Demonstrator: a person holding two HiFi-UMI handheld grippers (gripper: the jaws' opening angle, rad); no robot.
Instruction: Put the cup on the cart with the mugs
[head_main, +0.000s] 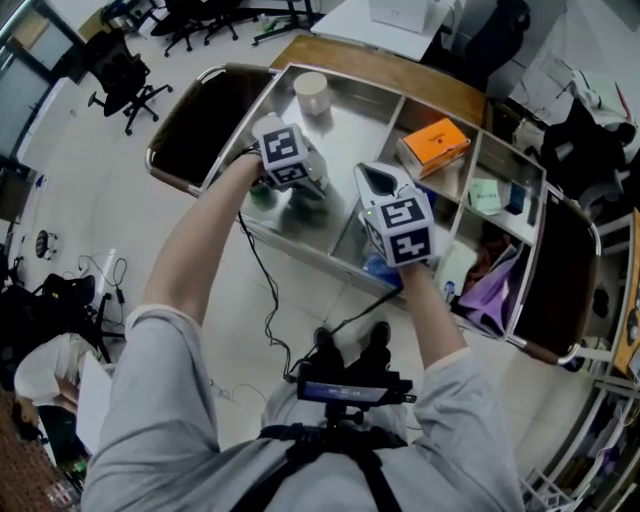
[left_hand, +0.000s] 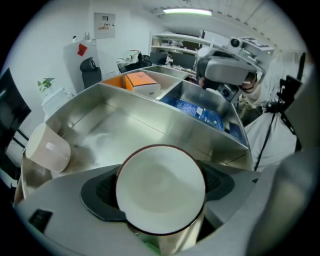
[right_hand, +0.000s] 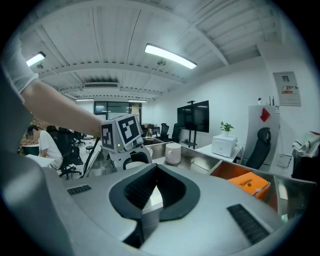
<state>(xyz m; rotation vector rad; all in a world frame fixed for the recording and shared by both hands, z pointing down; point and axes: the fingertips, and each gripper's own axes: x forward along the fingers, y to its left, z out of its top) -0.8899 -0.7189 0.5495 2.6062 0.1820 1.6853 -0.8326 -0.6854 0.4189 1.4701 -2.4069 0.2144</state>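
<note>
The cup (left_hand: 160, 189) is clamped between the widely spread jaws of the left gripper (head_main: 303, 188), over the left compartment of the cart (head_main: 372, 128). Only its white inside and dark rim are seen. Its base is cut off, so contact with the steel floor cannot be judged. A pale mug (head_main: 311, 92) is seen at the far corner. The right gripper (right_hand: 155, 192) is held open and empty, just right of the left one.
</note>
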